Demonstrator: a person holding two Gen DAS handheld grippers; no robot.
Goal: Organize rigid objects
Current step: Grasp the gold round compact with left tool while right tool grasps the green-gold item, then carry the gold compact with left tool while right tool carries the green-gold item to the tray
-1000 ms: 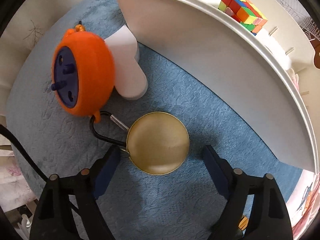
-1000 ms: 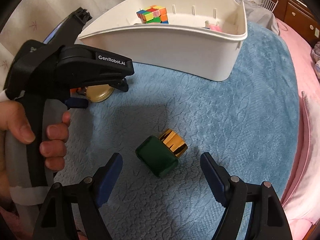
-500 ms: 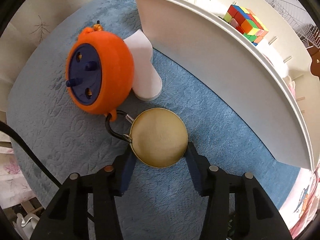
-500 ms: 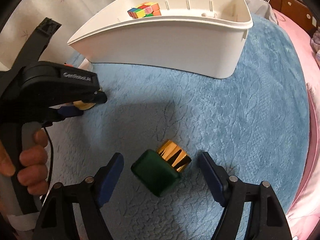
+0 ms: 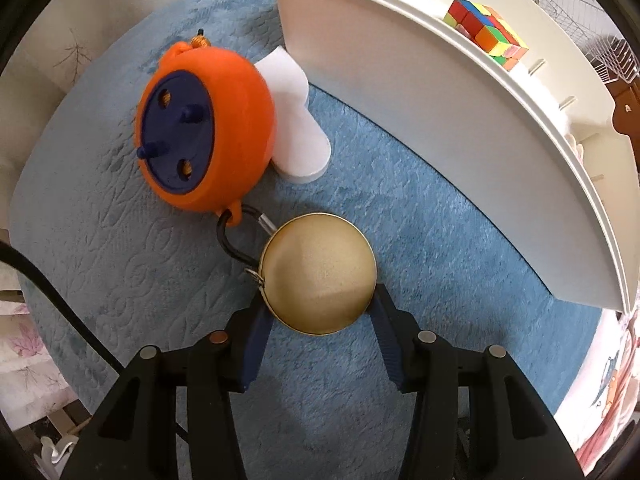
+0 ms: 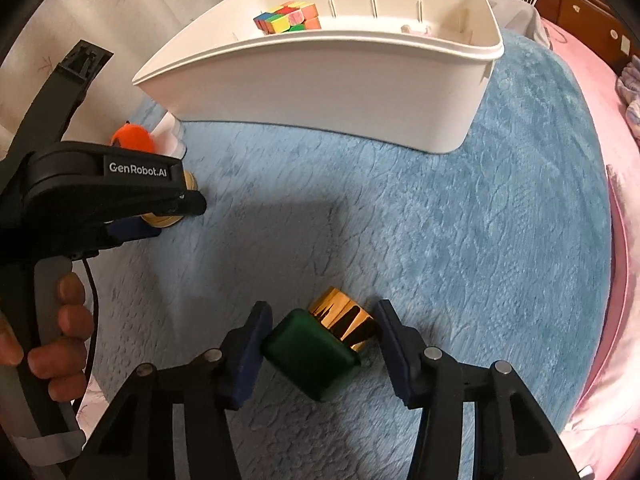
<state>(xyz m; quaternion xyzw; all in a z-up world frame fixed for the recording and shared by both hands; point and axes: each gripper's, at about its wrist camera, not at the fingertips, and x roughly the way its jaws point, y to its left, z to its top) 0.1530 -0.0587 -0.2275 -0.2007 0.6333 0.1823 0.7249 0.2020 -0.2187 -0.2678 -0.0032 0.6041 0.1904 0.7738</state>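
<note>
You've got approx half left. In the bin (image 6: pixel 340 92): a cube (image 6: pixel 288 18) and sth pink at the far end, too small to tell. Out on the blue mat (image 6: pixel 460 240), left to right: orange ball (image 5: pixel 208 128), white piece (image 5: pixel 296 120) leaning beside it, gold disc (image 5: pixel 318 274), green bottle (image 6: pixel 310 354).

Your left gripper (image 5: pixel 318 320) is clenched on the disc, pads on both edges; the disc lies flat, face up, its key loop towards the ball.

Your right gripper (image 6: pixel 320 346) is closing w/ the bottle between the jaws: left pad touches the green body, right pad not quite on yet. Bottle lies on its side, long axis diagonal, gold cap (image 6: pixel 344 322) pointing up-right towards the bin.
</note>
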